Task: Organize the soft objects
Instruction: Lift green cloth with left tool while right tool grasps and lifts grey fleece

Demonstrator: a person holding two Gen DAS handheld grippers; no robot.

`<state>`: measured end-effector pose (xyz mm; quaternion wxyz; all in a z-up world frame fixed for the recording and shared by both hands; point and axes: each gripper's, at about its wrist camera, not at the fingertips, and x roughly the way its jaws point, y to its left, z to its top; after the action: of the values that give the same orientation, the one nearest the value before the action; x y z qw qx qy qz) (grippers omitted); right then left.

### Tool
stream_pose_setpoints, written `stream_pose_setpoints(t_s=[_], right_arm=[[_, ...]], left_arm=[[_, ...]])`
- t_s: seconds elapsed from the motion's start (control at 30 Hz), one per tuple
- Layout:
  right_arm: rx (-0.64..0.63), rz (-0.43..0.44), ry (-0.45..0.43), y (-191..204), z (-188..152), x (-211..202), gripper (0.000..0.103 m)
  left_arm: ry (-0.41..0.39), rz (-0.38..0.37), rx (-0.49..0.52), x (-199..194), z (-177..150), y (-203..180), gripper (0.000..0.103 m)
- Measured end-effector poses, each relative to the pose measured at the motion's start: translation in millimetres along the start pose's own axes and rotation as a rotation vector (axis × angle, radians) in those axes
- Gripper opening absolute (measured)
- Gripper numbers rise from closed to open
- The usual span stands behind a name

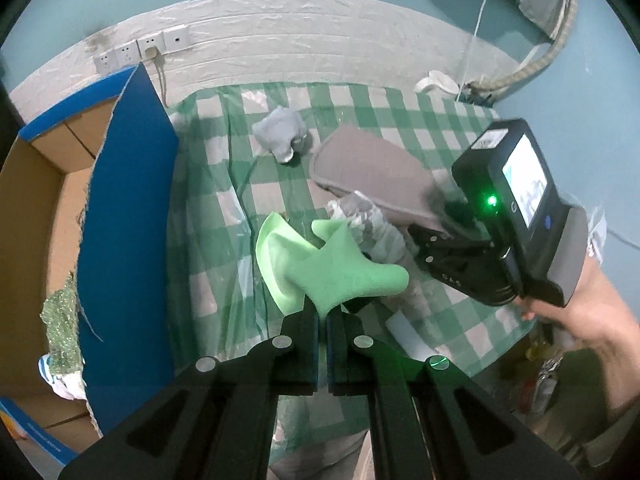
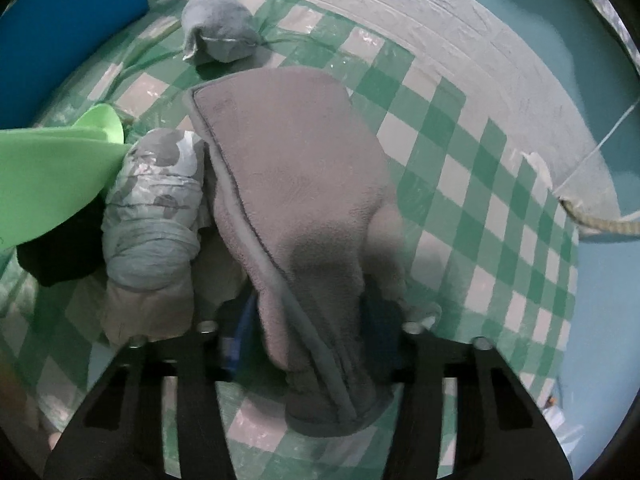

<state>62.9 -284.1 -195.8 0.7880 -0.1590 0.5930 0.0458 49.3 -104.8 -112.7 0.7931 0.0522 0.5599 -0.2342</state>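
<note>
My left gripper (image 1: 322, 316) is shut on a light green cloth (image 1: 320, 268) and holds it above the checked table; the cloth also shows at the left of the right wrist view (image 2: 52, 176). My right gripper (image 2: 308, 320) straddles a folded grey fleece towel (image 2: 288, 184), which lies between its wide-apart fingers; the towel also shows in the left wrist view (image 1: 372, 168). A rolled grey patterned cloth (image 2: 156, 208) lies just left of the towel. A small grey bundle (image 2: 220, 28) sits farther back on the table.
An open cardboard box with blue flaps (image 1: 128, 216) stands at the table's left edge and holds a green item. The table wears a green-and-white checked plastic cover (image 2: 480, 208). Wall sockets (image 1: 148, 46) and a white brick-pattern wall lie behind.
</note>
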Motion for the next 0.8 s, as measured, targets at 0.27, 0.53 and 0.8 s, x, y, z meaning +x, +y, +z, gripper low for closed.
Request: stream_pose_setpoints(t_s=[0.27,0.53,0.8], right_arm=[[0.158,0.081,-0.041,-20.1,0.9,-14.2,0.015],[0.284,0.168,-0.106,-37.1,-0.7,-44.2,0.014],[0.324,0.179,-0.164,-35.6,-3.2,-81.9,0.014]], left_arm=[[-0.054,0.021,-0.004,-14.8,8.1,-0.7,0.003],[-0.126,0.064,0.009,-35.5,13.4,-3.3,0.003],[-0.184,0.092,0.011,-56.1,15.8,-2.2,0.003]])
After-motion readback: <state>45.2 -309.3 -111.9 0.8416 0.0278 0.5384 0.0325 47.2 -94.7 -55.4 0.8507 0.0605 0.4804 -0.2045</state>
